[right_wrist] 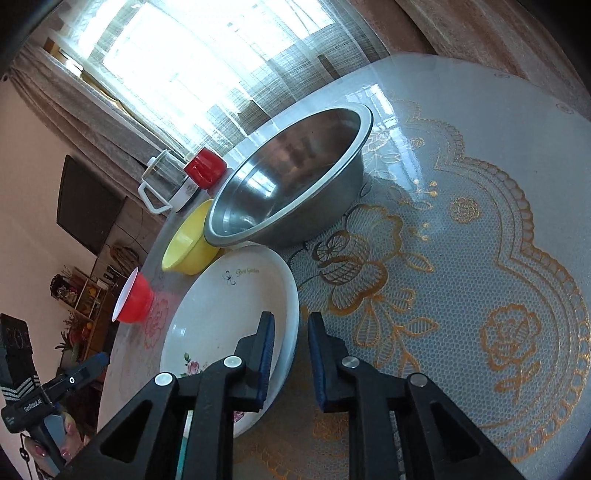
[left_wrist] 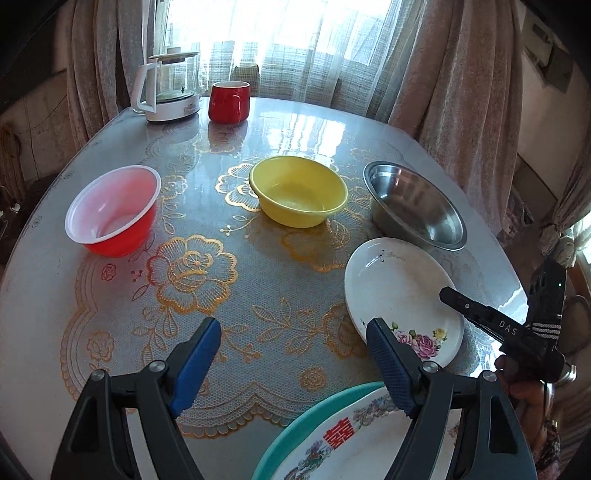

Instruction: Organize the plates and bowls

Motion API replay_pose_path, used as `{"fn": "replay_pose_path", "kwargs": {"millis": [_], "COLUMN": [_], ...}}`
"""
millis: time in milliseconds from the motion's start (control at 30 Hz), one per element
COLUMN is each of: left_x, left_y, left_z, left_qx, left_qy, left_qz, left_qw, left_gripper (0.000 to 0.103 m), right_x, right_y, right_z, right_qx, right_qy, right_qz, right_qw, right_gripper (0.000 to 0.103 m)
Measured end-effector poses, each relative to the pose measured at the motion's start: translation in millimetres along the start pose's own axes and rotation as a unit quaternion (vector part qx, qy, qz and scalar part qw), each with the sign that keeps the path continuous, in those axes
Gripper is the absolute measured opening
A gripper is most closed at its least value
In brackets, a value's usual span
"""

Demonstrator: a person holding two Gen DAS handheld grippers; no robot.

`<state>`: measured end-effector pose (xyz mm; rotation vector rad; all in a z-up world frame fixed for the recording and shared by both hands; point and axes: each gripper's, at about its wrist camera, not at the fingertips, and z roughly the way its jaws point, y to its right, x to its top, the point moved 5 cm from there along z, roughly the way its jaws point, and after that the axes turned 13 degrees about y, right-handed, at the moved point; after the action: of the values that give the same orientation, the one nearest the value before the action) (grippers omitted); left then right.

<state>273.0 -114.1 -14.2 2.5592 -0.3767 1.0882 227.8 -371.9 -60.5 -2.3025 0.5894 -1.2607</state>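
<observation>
Straddling the white plate (right_wrist: 229,317) rim at lower centre, the right gripper (right_wrist: 290,354) stands slightly apart, unclamped. Left gripper (left_wrist: 293,363) gapes wide. Plate lettering: "Rose Garden".

Bright window (left_wrist: 280,33) veiled by sheer white curtains, flanked by heavy beige drapes (left_wrist: 454,74), dark wall-mounted screen (right_wrist: 88,203) and cluttered wooden shelving (right_wrist: 83,299) seen on pale wall.

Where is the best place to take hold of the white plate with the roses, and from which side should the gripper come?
Grip the white plate at its raised rim on the side away from the yellow bowl, coming in low from the table edge. It lies flat, so only the thin rim offers a hold. The right gripper already has its jaws open astride that rim, one inside, one outside.
</observation>
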Motion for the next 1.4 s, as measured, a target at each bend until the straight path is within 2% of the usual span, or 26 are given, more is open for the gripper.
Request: {"fn": "replay_pose_path", "kwargs": {"millis": [100,200,233,400,567,633,667,733,767,800,833,900,1033,1200,1400], "left_x": [3.5,2.6,2.7,6.0,8.1,7.8,6.9,6.9,5.6,5.6,4.7,2.1,0.9,0.2,-1.5], "left_y": [-1.2,-0.4,-0.2,1.9,18.4,22.1,23.6,26.2,27.7,29.0,31.2,39.5,51.5,48.0,37.1], "left_z": [14.5,34.2,40.7,70.0,87.5,92.0,94.2,95.0,95.9,95.7,96.7,100.2,98.3,93.9,78.8], "left_qx": [0.001,0.001,0.000,-0.011,-0.037,-0.051,-0.054,-0.049,-0.054,-0.055,-0.062,-0.078,-0.066,-0.072,-0.085], "left_qy": [-0.015,-0.043,-0.054,-0.091,-0.109,-0.115,-0.118,-0.112,-0.116,-0.113,-0.116,-0.122,-0.107,-0.096,-0.070], "left_qz": [0.005,0.012,0.012,-0.020,-0.008,-0.019,-0.022,-0.017,-0.018,-0.016,-0.015,-0.013,0.027,0.001,-0.036], "left_qw": [0.9999,0.9990,0.9985,0.9956,0.9934,0.9919,0.9913,0.9924,0.9916,0.9920,0.9911,0.9893,0.9917,0.9928,0.9932], "left_gripper": [0.080,0.078,0.077,0.068,0.066,0.062,0.057,0.048,0.038,0.033,0.029,0.016,0.013,0.012,0.012], "right_x": [0.0,0.1,-1.3,-3.2,-3.5,-3.2,-3.0,-2.7,-2.8,-2.8,-2.9,-2.7,-2.7,-2.4,1.0], "right_y": [0.0,0.2,-1.2,-1.8,-1.3,-1.4,-1.5,-1.8,-1.6,-1.7,-1.7,-2.5,-3.2,-4.8,-7.9], "right_z": [-1.8,-4.2,-1.0,2.1,2.2,3.0,3.4,3.9,3.8,3.7,3.8,4.5,4.8,4.0,-2.3], "right_qx": [0.022,0.021,0.014,0.007,0.008,0.009,0.010,0.011,0.011,0.012,0.012,0.012,0.011,0.011,0.033], "right_qy": [0.006,0.008,-0.001,-0.010,-0.011,-0.011,-0.011,-0.012,-0.012,-0.012,-0.012,-0.012,-0.012,-0.009,0.008], "right_qz": [0.010,0.010,0.004,-0.004,-0.003,-0.001,0.000,0.001,0.001,0.001,0.001,0.001,0.000,-0.002,0.001], "right_qw": [1.000,1.000,1.000,1.000,1.000,1.000,1.000,1.000,1.000,1.000,1.000,1.000,1.000,1.000,0.999], "right_gripper": [0.018,0.017,0.014,0.014,0.014,0.014,0.014,0.014,0.014,0.014,0.013,0.013,0.013,0.012,0.010]}}
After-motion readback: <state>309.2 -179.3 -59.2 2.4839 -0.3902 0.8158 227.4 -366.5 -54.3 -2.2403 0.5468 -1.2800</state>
